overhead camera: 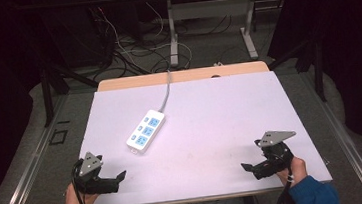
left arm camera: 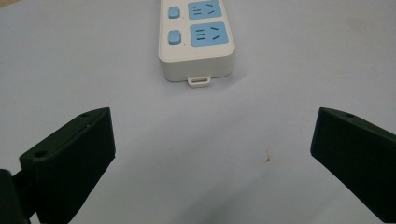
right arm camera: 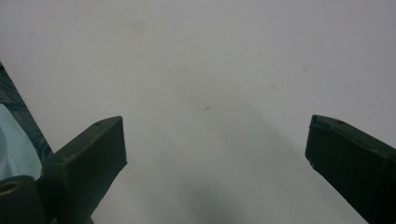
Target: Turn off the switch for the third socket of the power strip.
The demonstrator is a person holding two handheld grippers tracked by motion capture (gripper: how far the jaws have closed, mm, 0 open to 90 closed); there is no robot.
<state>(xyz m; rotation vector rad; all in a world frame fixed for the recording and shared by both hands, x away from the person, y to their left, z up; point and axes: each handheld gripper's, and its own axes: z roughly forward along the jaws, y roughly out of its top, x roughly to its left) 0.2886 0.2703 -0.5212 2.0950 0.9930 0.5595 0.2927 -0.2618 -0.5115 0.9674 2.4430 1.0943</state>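
Evidently the power strip [overhead camera: 146, 131] lies left of centre on the bench [overhead camera: 220, 113], just ahead of the left hand-held gripper [overhead camera: 121, 177]; both jaws spread, empty. Approach squarely, straddling its near end; the right hand-held gripper [overhead camera: 245, 167] waits apart.

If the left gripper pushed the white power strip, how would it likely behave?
The power strip looks rigid and lies flat, so it would probably slide, not tip or roll. Its grey cable runs off the far edge and may make it pivot. The left gripper is open, apart from it.

White power strip [overhead camera: 145, 131] with light-blue sockets and grey cord on a pale lilac table [overhead camera: 211, 124]
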